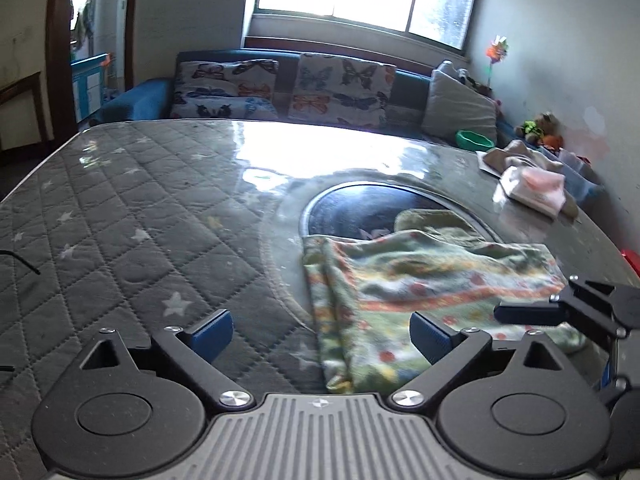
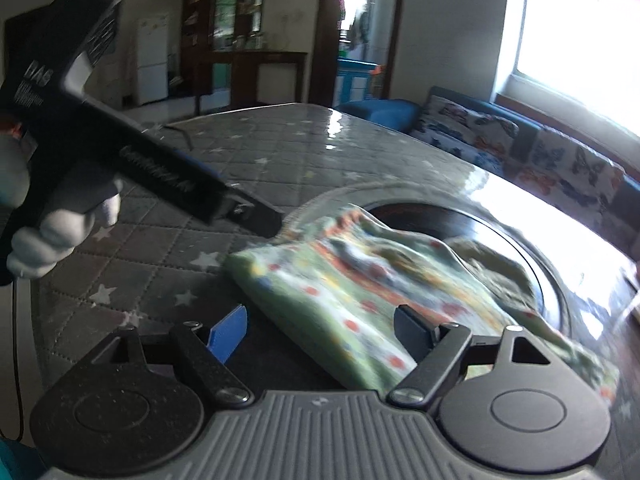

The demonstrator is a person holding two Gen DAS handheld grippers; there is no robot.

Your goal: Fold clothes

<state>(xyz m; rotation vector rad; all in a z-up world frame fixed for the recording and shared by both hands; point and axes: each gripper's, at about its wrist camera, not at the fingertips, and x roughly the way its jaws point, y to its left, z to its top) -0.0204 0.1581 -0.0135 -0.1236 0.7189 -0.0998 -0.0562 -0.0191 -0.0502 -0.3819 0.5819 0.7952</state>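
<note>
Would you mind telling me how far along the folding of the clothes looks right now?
Done: the green patterned fleece cloth lies doubled over on the grey quilted table cover, and pale folded clothes sit at the far edge. In hand: nothing; the left gripper and right gripper are both open above it. Left: probably another fold.

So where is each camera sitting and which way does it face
Left wrist: on the left gripper, facing across the grey quilted star-print table cover to the butterfly-cushioned sofa and window; jaws open, the right gripper's blue finger at the right edge.
Right wrist: on the right gripper, facing the doorway; the gloved left hand shows.
Shared: the green patterned fleece cloth.
</note>
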